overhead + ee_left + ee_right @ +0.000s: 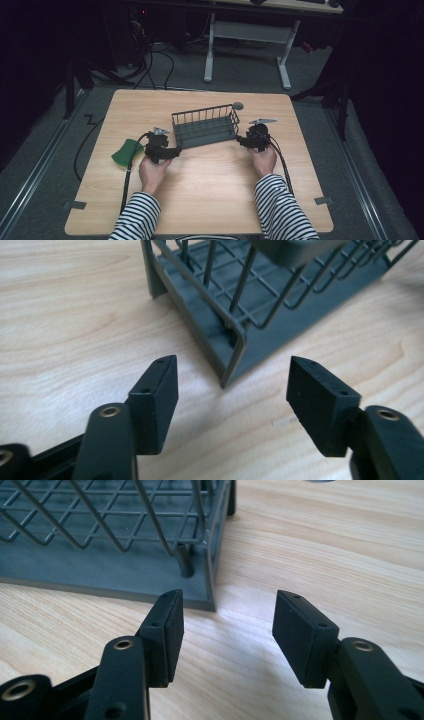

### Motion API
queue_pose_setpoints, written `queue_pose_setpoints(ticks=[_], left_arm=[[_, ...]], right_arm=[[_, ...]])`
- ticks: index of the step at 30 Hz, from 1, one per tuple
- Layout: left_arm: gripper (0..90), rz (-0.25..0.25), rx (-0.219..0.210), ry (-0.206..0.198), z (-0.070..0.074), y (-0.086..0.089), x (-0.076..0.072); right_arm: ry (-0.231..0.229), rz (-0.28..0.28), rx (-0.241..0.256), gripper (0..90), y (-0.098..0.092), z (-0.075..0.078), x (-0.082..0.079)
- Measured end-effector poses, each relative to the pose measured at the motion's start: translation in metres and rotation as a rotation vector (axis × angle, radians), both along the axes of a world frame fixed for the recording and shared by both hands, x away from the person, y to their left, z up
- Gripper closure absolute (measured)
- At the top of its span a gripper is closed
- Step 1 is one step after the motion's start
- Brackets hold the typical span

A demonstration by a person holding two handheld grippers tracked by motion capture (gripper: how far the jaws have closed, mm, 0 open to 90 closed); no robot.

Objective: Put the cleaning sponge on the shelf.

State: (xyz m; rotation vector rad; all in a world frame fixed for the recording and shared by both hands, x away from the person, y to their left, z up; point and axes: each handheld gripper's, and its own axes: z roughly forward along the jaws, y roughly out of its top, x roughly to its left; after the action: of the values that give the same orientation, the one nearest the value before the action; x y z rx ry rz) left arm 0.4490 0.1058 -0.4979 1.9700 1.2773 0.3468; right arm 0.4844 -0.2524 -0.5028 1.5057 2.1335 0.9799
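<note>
We see the wire rack (pixel 206 126) mid-worktop (pixel 210 200) | left gripper (pixel 232 385) wide apart at its near-left corner | right gripper (pixel 227 622) wide apart at its near-right corner | rack probably light, stiff; we'd take the corner posts.

Two forearms in black-and-white striped sleeves enter from the bottom edge of the high view, angled slightly inward. The left hand (pixel 152 172), lower left of centre, holds the left gripper (pixel 176 151), which points up and to the right. The right hand (pixel 263 161), lower right of centre, holds the right gripper (pixel 241 140), which points left. In each gripper view both black jaws rise from the bottom edge, spread wide apart with nothing between them
</note>
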Motion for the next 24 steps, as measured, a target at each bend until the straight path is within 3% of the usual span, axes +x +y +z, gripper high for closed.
queue_pose_setpoints(ticks=[5,8,14,19,24], left_arm=[[35.2,-0.001,-0.002,-0.022,0.006,0.011,-0.012],[34.5,0.001,-0.004,-0.027,0.006,0.016,-0.017],[33.3,0.005,0.005,-0.042,0.009,0.025,-0.026],[31.8,0.003,0.003,-0.051,0.013,0.032,-0.032],[29.8,0.008,0.004,-0.059,0.017,0.040,-0.037]], right_arm=[[0.012,0.000,-0.013,42.6,-0.008,0.005,-0.013],[-0.004,-0.005,0.001,42.8,-0.013,0.007,-0.024],[0.000,-0.007,-0.036,40.9,-0.025,0.007,-0.047],[-0.029,-0.017,-0.037,41.6,-0.041,0.002,-0.073],[-0.056,-0.066,-0.040,42.4,-0.061,-0.009,-0.102]])
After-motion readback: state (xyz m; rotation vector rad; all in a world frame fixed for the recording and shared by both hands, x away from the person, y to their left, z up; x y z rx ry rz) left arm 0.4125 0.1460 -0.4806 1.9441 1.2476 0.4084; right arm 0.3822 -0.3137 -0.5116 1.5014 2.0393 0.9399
